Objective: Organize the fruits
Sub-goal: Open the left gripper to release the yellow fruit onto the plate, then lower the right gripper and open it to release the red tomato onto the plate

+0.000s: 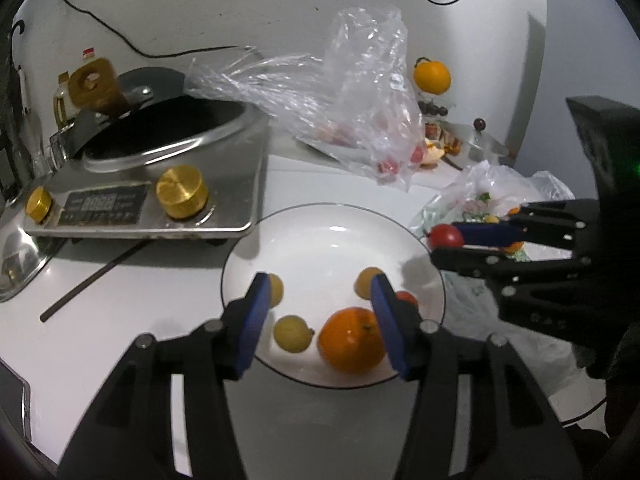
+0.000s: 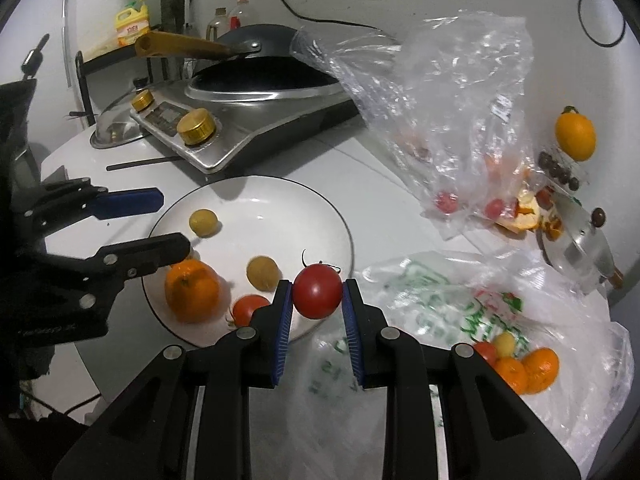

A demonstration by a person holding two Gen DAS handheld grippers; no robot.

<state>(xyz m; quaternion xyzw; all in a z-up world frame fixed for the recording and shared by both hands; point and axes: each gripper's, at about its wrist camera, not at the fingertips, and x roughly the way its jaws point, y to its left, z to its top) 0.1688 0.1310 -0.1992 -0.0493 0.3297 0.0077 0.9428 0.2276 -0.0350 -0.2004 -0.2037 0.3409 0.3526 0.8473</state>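
Tomato pinched in the right gripper needs lowering onto the plate (left gripper gapes empty above).

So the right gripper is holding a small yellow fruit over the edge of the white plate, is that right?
Not quite. The right gripper is shut on a round red tomato, not a yellow fruit, over the edge of the round white plate. The right wrist view shows it plainly.
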